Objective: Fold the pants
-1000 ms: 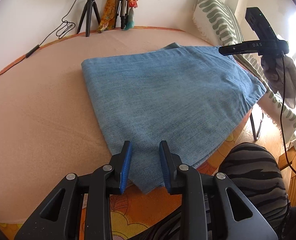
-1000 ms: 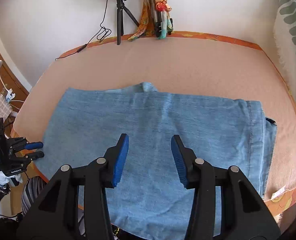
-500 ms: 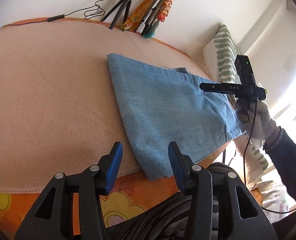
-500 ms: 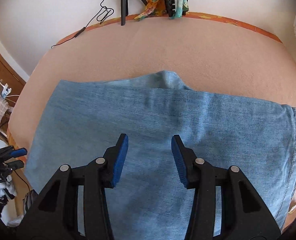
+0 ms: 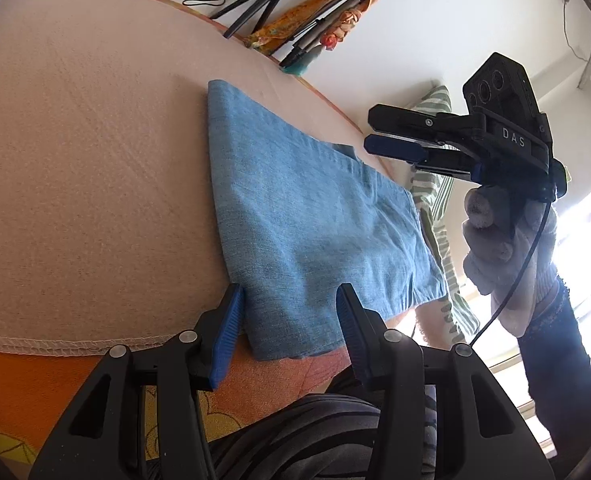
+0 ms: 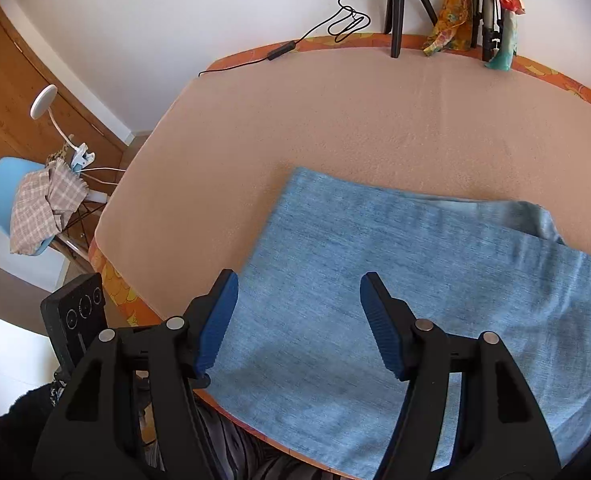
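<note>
The pants (image 5: 307, 216), light blue denim folded into a flat rectangle, lie on a peach-coloured blanket (image 5: 87, 168) that covers the bed. In the left wrist view they run from the upper middle of the frame down to the lower middle, with one corner hanging over the blanket's stitched hem onto the orange flowered sheet (image 5: 27, 392) at the lower left. In the right wrist view the pants (image 6: 435, 300) fill the lower right of the frame, and a lower layer peeks out along their far edge at the right.

The left tool (image 5: 291, 320) sits low in its own frame, its jaws apart, framing the near corner of the pants; its left pad lies right at the fabric's edge, though I cannot tell whether it touches, and nothing is clamped. Its jaws opened within the last second and now stand steady.

The right tool (image 6: 299, 312) hovers over the left half of the pants with its jaws wide apart and nothing between the pads; they have just been opening. In the left wrist view the right tool (image 5: 379, 132) appears at the upper right, seen side-on, held in a gloved hand (image 5: 503, 248) above the far end of the pants.

A tripod (image 6: 399, 4) stands against the wall at the top of the right wrist view, and a blue chair (image 6: 7, 192) draped with a checked cloth (image 6: 43, 208) sits at the far left.
</note>
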Demonstrator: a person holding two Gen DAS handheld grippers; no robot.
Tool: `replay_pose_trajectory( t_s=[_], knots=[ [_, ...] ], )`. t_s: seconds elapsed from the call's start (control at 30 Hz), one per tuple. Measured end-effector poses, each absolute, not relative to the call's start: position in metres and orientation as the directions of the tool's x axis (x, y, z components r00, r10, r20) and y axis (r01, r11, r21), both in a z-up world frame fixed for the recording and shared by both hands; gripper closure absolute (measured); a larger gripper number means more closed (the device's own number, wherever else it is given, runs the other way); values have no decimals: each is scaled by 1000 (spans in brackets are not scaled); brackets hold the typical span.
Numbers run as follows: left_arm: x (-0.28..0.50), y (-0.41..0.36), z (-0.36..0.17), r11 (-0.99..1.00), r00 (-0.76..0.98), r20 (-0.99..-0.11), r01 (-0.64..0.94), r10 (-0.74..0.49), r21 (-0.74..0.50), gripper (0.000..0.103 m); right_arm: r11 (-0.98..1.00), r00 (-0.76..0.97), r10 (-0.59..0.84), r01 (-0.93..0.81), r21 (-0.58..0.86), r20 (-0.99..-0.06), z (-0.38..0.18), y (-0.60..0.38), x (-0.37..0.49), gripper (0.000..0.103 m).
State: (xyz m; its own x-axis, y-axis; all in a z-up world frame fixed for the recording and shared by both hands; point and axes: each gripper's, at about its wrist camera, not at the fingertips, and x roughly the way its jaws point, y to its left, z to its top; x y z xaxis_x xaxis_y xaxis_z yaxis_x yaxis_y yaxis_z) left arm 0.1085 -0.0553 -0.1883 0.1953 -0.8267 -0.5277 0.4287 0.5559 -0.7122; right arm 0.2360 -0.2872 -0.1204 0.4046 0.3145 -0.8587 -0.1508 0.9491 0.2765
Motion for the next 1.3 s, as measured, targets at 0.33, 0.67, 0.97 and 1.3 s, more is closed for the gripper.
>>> replay_pose_trajectory(
  t_s=[0.33,0.67,0.97,1.3],
  knots=[
    [102,-61,-178,511,214,-469,476,-857,-716,59,959,267,282,-55,278,-921,-168,-235,288,37],
    [96,-65,-166,493,219,-448,509,-867,-706,59,995,153,99,-25,96,-983,-200,-194,315,37],
    [84,-54,-154,606,316,-523,505,-792,-614,53,996,169,57,-70,46,-984,-198,-190,311,93],
    [90,-76,-162,524,219,-485,496,-847,-692,61,953,332,270,42,301,-904,-170,-238,274,97]
  ],
)
